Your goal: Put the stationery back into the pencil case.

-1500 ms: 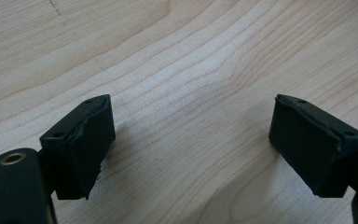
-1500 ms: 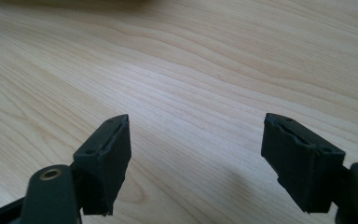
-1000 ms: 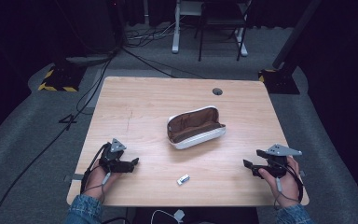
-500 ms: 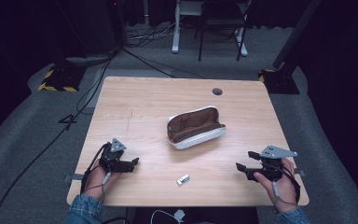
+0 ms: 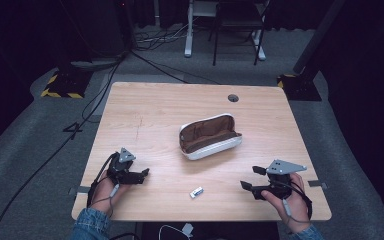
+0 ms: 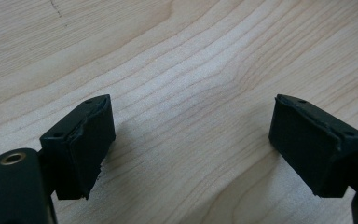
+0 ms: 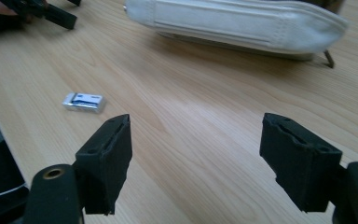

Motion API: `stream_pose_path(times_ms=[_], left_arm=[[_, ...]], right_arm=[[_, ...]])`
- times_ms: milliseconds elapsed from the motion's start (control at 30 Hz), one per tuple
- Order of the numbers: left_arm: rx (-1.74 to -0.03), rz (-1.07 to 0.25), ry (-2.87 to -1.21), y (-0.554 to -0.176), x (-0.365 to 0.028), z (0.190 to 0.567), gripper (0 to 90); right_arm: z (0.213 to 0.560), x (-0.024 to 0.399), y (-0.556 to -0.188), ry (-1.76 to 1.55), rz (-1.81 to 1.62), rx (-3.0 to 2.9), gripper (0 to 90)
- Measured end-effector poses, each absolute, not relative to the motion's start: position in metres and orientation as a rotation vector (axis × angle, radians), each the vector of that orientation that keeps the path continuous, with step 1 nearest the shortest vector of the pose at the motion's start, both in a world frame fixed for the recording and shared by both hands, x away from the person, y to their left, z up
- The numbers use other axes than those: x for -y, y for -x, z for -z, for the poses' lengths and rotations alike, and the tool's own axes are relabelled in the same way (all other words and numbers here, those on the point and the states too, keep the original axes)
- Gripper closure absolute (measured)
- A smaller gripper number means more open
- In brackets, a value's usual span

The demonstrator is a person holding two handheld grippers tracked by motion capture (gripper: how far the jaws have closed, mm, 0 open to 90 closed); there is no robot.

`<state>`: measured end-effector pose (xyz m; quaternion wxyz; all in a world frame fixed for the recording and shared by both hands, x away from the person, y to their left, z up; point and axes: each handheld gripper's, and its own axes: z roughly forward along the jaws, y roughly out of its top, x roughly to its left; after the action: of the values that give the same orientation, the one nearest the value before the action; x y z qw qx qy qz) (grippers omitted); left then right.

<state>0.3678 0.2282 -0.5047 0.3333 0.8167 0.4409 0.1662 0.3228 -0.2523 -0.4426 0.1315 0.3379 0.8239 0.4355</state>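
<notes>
An open white pouch (image 5: 210, 136) with a brown lining lies in the middle of the wooden table (image 5: 160, 110). Nearer the front edge lies a small white and blue stick (image 5: 196, 192). My left gripper (image 5: 143, 174) rests at the front left, open, with only bare wood between its pads (image 6: 191, 121). At the front right, my right gripper (image 5: 248, 178) points left toward the stick. It is open, its jaws have just been opening a little, and nothing is between them (image 7: 198, 130). In the right gripper view the stick (image 7: 84, 102) lies ahead to the left and the pouch (image 7: 242, 23) farther off.
A round cable hole (image 5: 233, 98) sits near the table's far edge. Dark floor with cables and a desk frame (image 5: 225, 30) lies beyond the table. My left gripper (image 7: 51, 14) appears far off in the right gripper view.
My right gripper has moved left along the front of the table, closer to the small stick. The left gripper, pouch and stick have stayed put.
</notes>
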Motion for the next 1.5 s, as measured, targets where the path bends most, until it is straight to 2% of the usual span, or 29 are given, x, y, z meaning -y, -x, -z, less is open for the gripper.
stream_pose_path(times_ms=[167,333,700,1300,1500], left_arm=[[-1.154,-0.431,-2.134,-0.367,-0.228,0.505,14.7],[-1.153,-0.432,-2.135,-0.367,-0.228,0.505,14.7],[-1.154,-0.432,-2.134,-0.367,-0.228,0.505,14.7],[-1.154,-0.432,-2.134,-0.367,-0.228,0.505,14.7],[-1.154,-0.432,-2.135,-0.367,-0.228,0.505,14.7]], right_arm=[[0.444,0.235,-0.32,-0.914,-1.315,-2.412,27.1],[0.447,0.214,-0.318,-0.869,-1.358,-2.454,24.2],[0.461,0.176,-0.318,-0.826,-1.32,-2.547,26.1],[0.493,0.123,-0.319,-0.711,-1.227,-2.692,24.3],[0.499,0.113,-0.321,-0.693,-1.205,-2.679,32.3]])
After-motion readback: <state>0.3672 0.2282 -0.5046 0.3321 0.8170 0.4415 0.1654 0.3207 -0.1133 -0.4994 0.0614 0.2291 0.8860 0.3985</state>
